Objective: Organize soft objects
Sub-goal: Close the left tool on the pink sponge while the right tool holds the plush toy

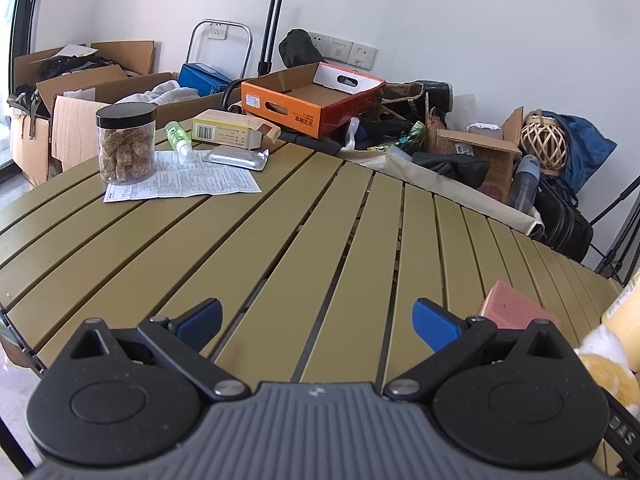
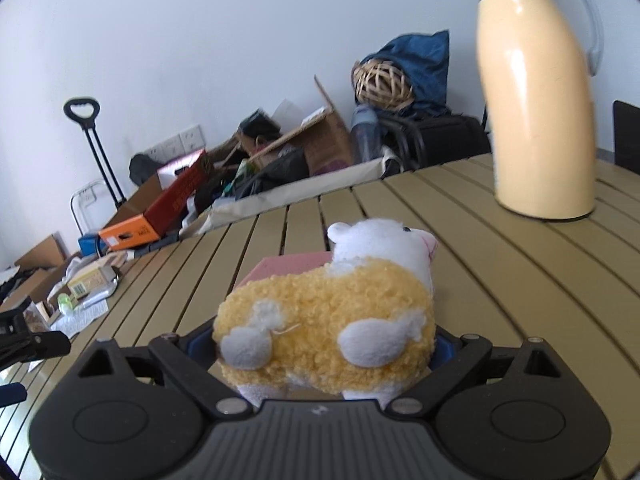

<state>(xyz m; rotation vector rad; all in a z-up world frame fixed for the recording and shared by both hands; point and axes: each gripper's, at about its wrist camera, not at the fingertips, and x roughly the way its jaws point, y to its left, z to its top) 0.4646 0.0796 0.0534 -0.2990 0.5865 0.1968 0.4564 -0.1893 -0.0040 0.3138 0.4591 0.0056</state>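
The right gripper (image 2: 324, 350) pinches a toy sheep (image 2: 326, 320), which hides its jaws; the sheep lies crosswise, head toward the right. A pink sponge (image 2: 288, 266) sits half hidden behind it, and the left gripper (image 1: 318, 322) hangs with jaws spread over the desk (image 1: 280, 240).

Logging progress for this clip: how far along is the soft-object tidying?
Nothing looks finished yet. In hand: the right tool is shut on the plush sheep, just in front of the pink sponge lying on the table. The left tool is open and holds nothing. No collecting spot is evident.
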